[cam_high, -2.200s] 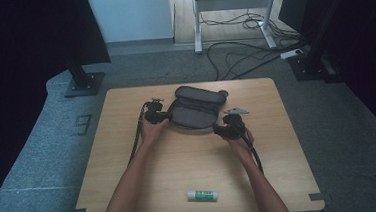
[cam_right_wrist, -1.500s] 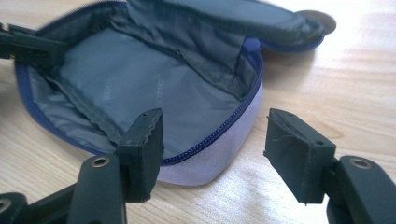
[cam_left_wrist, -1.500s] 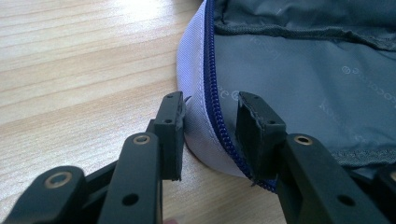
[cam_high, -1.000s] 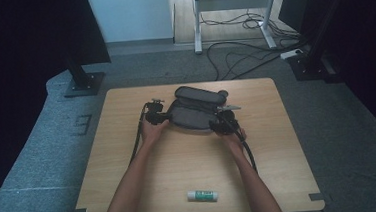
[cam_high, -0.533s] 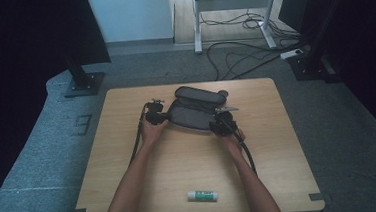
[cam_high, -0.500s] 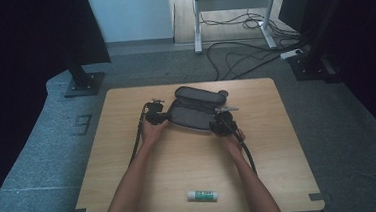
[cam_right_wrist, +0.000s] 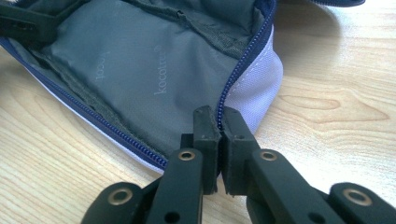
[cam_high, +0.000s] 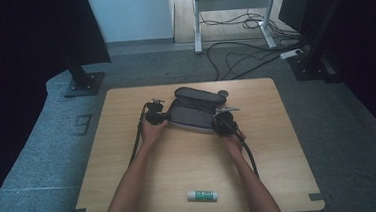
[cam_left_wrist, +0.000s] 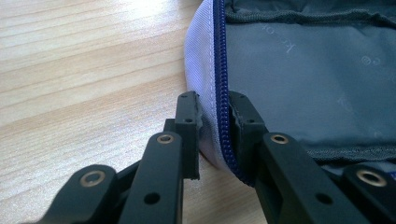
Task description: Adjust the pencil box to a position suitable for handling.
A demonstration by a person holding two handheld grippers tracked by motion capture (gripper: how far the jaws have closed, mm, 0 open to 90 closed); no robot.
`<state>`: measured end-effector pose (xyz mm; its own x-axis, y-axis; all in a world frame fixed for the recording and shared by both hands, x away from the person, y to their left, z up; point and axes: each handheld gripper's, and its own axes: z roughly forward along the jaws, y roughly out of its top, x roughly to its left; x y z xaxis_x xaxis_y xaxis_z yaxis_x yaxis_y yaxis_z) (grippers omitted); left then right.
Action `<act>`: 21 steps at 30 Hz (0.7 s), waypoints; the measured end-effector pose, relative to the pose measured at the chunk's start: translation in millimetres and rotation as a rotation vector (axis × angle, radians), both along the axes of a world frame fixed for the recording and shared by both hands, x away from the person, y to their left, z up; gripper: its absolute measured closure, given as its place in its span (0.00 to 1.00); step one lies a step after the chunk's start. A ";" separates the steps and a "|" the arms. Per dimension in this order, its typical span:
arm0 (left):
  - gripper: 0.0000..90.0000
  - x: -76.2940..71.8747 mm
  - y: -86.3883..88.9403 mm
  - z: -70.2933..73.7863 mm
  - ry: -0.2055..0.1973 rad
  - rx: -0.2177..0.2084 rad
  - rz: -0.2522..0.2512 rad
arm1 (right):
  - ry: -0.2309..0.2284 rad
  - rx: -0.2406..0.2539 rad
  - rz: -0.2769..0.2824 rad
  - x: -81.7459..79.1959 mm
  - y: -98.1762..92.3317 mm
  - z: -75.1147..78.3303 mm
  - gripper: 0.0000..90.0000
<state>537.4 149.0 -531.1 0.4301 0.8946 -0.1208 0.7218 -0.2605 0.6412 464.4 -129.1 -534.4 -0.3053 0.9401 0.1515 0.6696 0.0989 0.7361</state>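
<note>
2 grippers clamp the open pencil case by its zipper edges.

The soft grey fabric pencil case [cam_high: 196, 113] lies unzipped on the far middle of the pale wood-grain table [cam_high: 131, 190]. The left gripper [cam_left_wrist: 214, 116] has just been closing and pinches its blue-toothed rim; the right gripper [cam_right_wrist: 219, 122] has clenched on the opposite rim. A glue stick [cam_high: 203, 195] lies near the front edge.

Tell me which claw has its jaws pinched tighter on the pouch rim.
The right claw: its jaws nearly meet on the pouch zipper edge; the left claw shows a wider gap.
</note>
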 end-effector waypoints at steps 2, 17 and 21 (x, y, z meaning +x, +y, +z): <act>0.86 -0.1 0.0 0.1 -0.002 0.001 0.000 | -0.004 0.005 0.000 -0.3 -0.7 -0.1 0.96; 0.93 -13.6 2.8 6.9 -0.039 -0.035 -0.027 | -0.094 0.014 0.020 -15.1 -6.5 10.8 0.97; 0.93 -21.4 5.1 14.2 -0.057 -0.040 -0.035 | -0.113 0.024 0.030 -20.3 -7.5 17.6 0.97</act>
